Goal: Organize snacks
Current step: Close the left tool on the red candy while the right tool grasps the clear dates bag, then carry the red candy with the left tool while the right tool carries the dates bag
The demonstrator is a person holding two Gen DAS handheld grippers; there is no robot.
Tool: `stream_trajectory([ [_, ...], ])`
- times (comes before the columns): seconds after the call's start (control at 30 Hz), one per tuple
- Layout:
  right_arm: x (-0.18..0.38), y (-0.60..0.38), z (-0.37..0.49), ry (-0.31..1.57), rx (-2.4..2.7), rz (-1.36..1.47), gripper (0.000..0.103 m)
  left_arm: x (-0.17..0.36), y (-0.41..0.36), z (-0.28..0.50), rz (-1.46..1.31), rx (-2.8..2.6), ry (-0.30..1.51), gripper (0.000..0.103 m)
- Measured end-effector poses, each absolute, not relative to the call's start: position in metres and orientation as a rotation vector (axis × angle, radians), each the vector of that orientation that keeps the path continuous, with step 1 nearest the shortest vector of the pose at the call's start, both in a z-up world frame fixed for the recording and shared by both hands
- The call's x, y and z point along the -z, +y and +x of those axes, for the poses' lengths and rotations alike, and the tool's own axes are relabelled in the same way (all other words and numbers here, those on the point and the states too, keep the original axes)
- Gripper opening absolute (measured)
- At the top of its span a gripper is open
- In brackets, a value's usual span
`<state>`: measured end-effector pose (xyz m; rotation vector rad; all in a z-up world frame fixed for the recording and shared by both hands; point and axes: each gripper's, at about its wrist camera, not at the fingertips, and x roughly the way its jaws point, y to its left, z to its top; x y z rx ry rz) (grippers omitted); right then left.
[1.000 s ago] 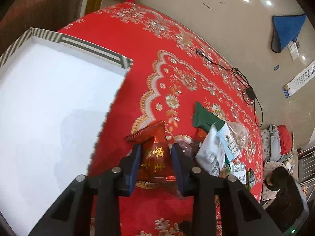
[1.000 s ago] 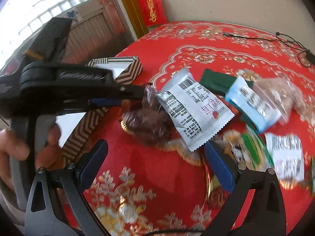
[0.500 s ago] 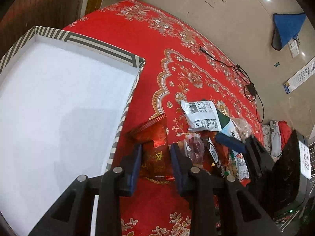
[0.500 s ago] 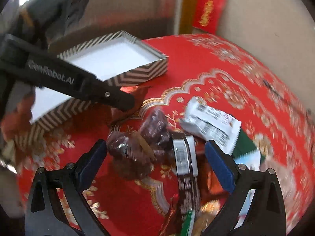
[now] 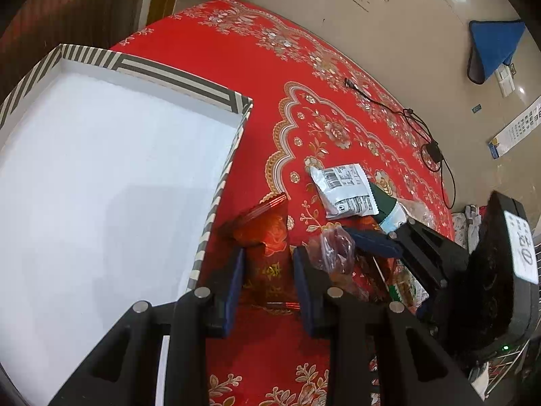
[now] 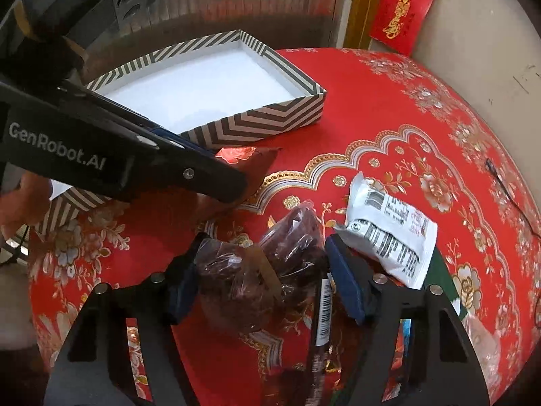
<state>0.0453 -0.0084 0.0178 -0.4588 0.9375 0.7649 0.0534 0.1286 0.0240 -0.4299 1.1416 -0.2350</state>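
Step in hand: two snacks are being picked up at once, so they can be put away in the box.
Left claw: it is clenched on the red snack packet. The packet is pinched at its lower half and its top sticks out past the pads.
Red snack packet: it is held just beside the box's striped wall, near the corner. Whether its bottom rests on the table cannot be told.
Right claw: its jaws have just been closing, and the clear bag of dark sweets is between them. The left pad looks pressed on the bag. The right pad is at the bag's edge, and a firm pinch there cannot be seen.
Clear bag of dark sweets: it lies on the table, at the near end of the snack pile.
Box: it is wide and white inside, and nothing is seen in it. It sits to the left of the pile.
Other snacks: a white packet with a barcode lies just past the right claw. A dark green packet is tucked under it.
Next move, left side: the red packet probably needs to be lifted over the striped wall and let go inside.
Next move, right side: the bag likely needs a fuller squeeze before it is lifted, because it is soft and lumpy and may slip.
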Motion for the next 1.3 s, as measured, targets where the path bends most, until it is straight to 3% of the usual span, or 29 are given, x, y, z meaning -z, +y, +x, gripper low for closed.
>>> stream_trajectory([
  [0.23, -0.025, -0.012, 0.016, 0.877, -0.716, -0.442, 0.060, -0.027, 0.124, 0.048, -0.409, 0.234, 1.130, 0.032],
  [0.3, -0.033, -0.018, 0.010, 0.849, -0.700, -0.402, 0.050, -0.028, 0.121, 0.045, -0.407, 0.241, 1.129, 0.032],
  [0.33, -0.039, -0.023, 0.007, 0.839, -0.701, -0.363, 0.034, -0.030, 0.120, 0.045, -0.404, 0.243, 1.126, 0.032],
  [0.4, -0.047, -0.029, 0.003, 0.823, -0.704, -0.327, 0.030, -0.033, 0.118, 0.043, -0.397, 0.247, 1.119, 0.032],
  [0.63, -0.043, -0.032, 0.002, 0.834, -0.670, -0.308, 0.031, -0.027, 0.114, 0.041, -0.384, 0.230, 1.129, 0.032],
  [0.73, -0.032, -0.030, 0.004, 0.879, -0.635, -0.317, 0.046, -0.026, 0.112, 0.042, -0.372, 0.226, 1.129, 0.032],
  [0.93, -0.020, -0.033, 0.008, 0.915, -0.622, -0.268, 0.047, -0.025, 0.101, 0.044, -0.357, 0.250, 1.138, 0.033],
  [1.1, -0.012, -0.041, 0.017, 0.963, -0.616, -0.192, 0.047, -0.019, 0.091, 0.049, -0.356, 0.270, 1.164, 0.053],
  [1.2, -0.013, -0.046, 0.019, 0.967, -0.592, -0.151, 0.040, -0.017, 0.087, 0.052, -0.338, 0.271, 1.160, 0.052],
  [1.27, -0.013, -0.049, 0.013, 0.960, -0.585, -0.148, 0.039, -0.018, 0.081, 0.050, -0.272, 0.260, 1.148, 0.036],
  [1.3, -0.014, -0.052, 0.010, 0.955, -0.580, -0.138, 0.039, -0.018, 0.078, 0.049, -0.237, 0.260, 1.145, 0.036],
])
